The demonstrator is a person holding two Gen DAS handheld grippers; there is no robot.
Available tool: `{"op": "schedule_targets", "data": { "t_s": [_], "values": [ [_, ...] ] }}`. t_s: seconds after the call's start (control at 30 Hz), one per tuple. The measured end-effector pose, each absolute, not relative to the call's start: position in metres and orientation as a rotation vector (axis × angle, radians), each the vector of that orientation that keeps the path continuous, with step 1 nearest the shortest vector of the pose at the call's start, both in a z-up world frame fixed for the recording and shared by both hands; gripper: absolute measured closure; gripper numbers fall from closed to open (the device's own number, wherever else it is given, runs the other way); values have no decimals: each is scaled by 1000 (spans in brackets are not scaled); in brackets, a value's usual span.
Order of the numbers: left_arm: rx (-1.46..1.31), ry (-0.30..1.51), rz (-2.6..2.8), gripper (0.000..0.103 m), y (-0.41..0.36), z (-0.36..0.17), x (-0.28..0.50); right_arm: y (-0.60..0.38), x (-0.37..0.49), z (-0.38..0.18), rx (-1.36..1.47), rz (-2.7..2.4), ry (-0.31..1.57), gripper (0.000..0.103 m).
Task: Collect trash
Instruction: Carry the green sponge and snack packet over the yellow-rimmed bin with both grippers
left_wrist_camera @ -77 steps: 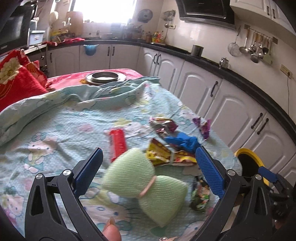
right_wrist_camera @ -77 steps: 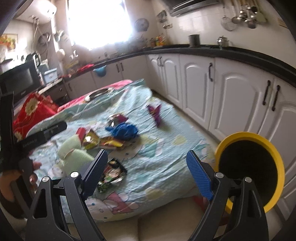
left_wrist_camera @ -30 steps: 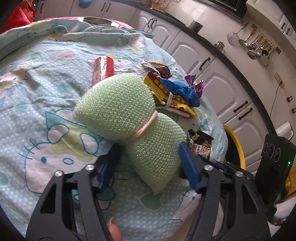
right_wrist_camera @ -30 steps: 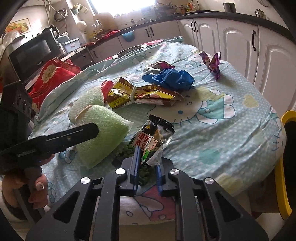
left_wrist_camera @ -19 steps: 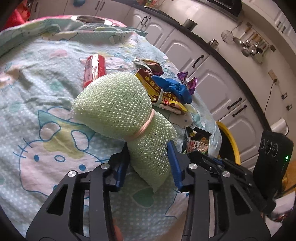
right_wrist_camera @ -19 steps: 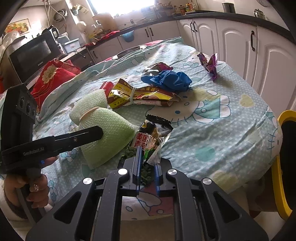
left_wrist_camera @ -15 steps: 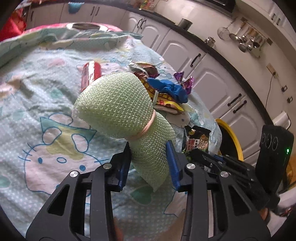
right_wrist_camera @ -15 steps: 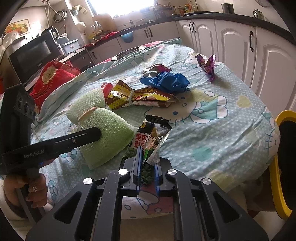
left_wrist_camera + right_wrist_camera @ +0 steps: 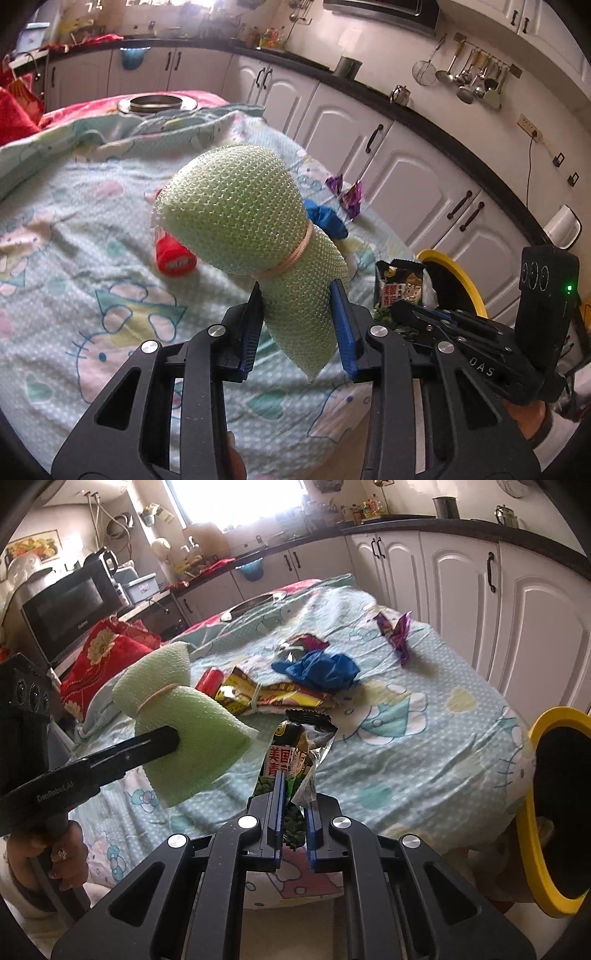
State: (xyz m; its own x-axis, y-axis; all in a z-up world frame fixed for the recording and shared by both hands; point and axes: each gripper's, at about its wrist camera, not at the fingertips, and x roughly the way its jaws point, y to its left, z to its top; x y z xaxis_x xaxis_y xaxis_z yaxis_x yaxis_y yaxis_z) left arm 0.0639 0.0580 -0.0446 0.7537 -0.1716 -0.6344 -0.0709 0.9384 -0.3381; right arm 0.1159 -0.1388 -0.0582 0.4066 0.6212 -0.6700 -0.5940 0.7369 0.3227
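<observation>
The left gripper [image 9: 297, 317] has its blue-padded jaws drawn in against the lower lobe of a green foam net [image 9: 255, 236], a mesh sleeve cinched at its waist by a pale rubber band; the pads press both sides of the narrow lower half, so the jaws stand only as far apart as that squeezed foam allows. The net is held up off the bed sheet [image 9: 74, 280], its wide upper lobe tilting up and to the left and its pointed bottom end hanging below the pads. In the right wrist view the same net [image 9: 177, 716] shows at the left, clear of the sheet, with one black finger of the left gripper crossing its near face. The right gripper [image 9: 295, 797] has its jaws nearly together, clamped on the bottom edge of a black snack packet [image 9: 299, 749] with green peas printed on it; the packet stands upright above the pads, its torn top open and crumpled. Both held pieces sit near each other over the near edge of the bed. On the sheet behind them lie a red wrapper [image 9: 173, 254], a yellow wrapper tied in a bundle [image 9: 269, 698], a crumpled blue bag [image 9: 317, 670] and a purple candy wrapper [image 9: 397, 633]. The yellow-rimmed bin [image 9: 546, 812] stands at the right, just beside the bed's corner, its dark mouth facing the camera.
</observation>
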Motion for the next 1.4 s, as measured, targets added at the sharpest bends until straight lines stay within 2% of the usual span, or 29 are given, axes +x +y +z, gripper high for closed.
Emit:
{"op": "schedule_targets", "data": {
  "t_s": [0.53, 1.4],
  "values": [
    [-281, 621, -128, 75, 17, -3, 87, -198, 136, -25, 113, 648, 761, 94],
    [-165, 632, -283, 75, -60, -2, 114, -315, 156, -10, 255, 411, 669, 94]
  ]
}}
